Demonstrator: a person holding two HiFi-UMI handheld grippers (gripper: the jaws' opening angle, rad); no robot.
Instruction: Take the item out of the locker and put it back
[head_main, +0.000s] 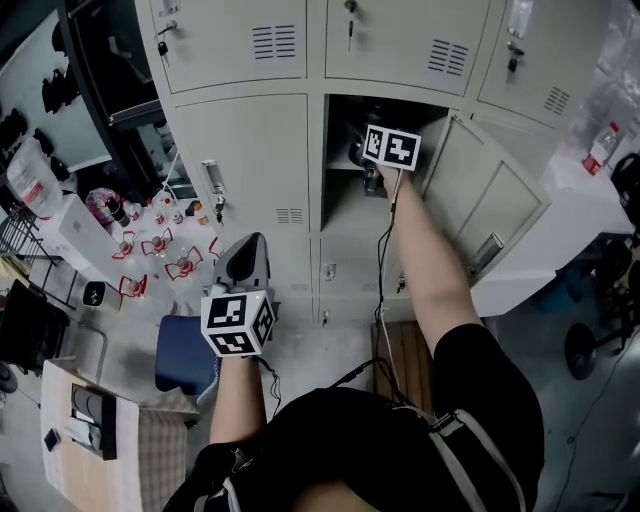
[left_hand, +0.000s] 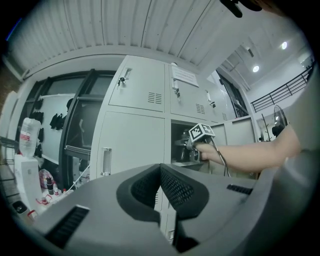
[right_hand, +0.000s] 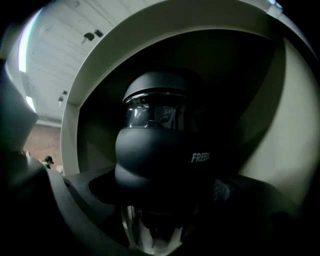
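Pale grey steel lockers (head_main: 240, 150) fill the wall, and one compartment (head_main: 345, 200) stands open with its door (head_main: 490, 210) swung out to the right. The right gripper (right_hand: 156, 196) reaches level into that compartment. Its jaws stand wide around a black bottle (right_hand: 160, 150) with a clear band under the lid, and the pads seem to lie against the bottle's sides, so it looks like a grip just taken. The bottle stands on the shelf inside the locker, not yet lifted out.

By that reading the task is at its start. The door is open and the item is in the jaws, while drawing it out and returning it both remain.

The left gripper (left_hand: 160, 192) is held low and away from the lockers, jaws pressed together on nothing.

The floor (head_main: 320, 350) is bare grey concrete. A blue seat (head_main: 185, 355) stands near the person's left arm, small bottles (head_main: 160, 240) are clustered on the floor beside the lockers, and a slatted wooden board (head_main: 405, 350) lies below the open compartment. The ceiling is ribbed metal, with a railed upper level to the right.
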